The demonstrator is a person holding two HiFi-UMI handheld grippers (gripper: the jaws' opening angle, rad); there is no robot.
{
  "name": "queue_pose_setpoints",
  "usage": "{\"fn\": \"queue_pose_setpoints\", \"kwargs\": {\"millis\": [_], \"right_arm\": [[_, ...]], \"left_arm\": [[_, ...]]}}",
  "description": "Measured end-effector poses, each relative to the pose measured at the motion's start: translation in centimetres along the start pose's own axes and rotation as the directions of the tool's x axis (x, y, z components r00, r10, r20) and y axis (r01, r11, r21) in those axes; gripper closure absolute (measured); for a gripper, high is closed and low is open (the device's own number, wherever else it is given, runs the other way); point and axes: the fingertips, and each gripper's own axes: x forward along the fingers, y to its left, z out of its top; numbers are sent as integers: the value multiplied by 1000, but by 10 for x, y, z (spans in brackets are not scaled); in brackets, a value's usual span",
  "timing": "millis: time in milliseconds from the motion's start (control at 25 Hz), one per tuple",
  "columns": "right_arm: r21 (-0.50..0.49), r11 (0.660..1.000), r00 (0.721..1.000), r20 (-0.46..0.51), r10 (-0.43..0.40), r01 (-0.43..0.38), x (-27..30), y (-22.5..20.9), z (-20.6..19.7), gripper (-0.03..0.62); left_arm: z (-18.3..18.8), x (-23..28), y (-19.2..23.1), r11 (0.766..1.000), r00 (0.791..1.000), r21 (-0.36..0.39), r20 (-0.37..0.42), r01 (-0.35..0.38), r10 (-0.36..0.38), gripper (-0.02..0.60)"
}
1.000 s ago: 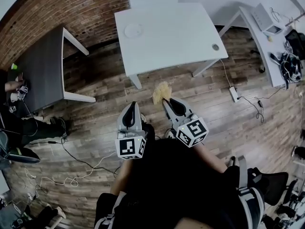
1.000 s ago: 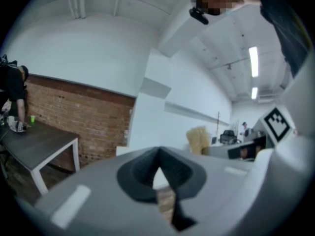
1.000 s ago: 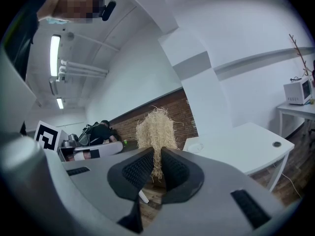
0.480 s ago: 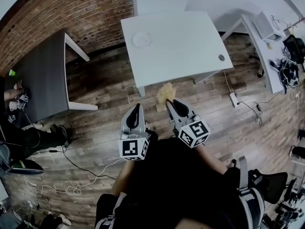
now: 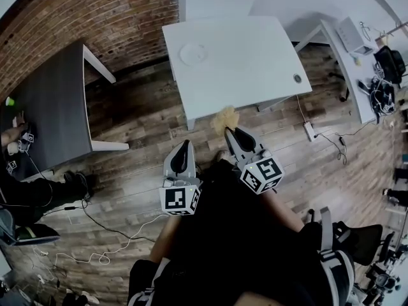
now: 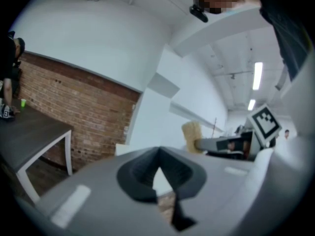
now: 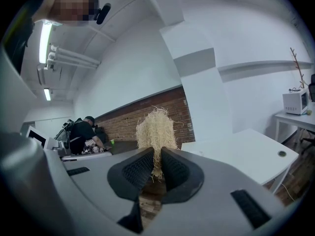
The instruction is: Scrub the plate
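A white plate (image 5: 192,53) lies near the left edge of the white table (image 5: 242,69), well ahead of both grippers. My right gripper (image 5: 232,132) is shut on a straw-coloured fibre scrubber (image 5: 224,118), which sticks up past its jaws in the right gripper view (image 7: 156,132). It hangs over the wooden floor just short of the table's front edge. My left gripper (image 5: 184,145) is shut with nothing in it, beside the right one and lower in the head view. In the left gripper view its jaws (image 6: 158,170) meet, and the scrubber (image 6: 192,135) shows to the right.
A dark grey table (image 5: 48,107) stands at the left before a brick wall, with a person's hand (image 5: 13,132) at it. A white desk (image 5: 357,50) with a small appliance is at the right. Cables (image 5: 325,136) trail on the wooden floor.
The white table and plate have drawn slightly nearer and shifted right in the head view. Both grippers keep their pose, the scrubber still held.
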Motion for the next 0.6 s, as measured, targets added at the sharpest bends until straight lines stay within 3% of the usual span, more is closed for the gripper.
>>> {"fn": "queue_pose_setpoints", "kwargs": {"millis": [320,600], "right_arm": [[22,1000,1000,-9,14,-14,34,-22,3,551],[39,998,999,-7,42,-42,81,-61,18,553]], "left_arm": [[2,33,14,1000,1000,3,-16,-16,16,577],[15,92,32,999,999,9,-20,-47,47,578]]}}
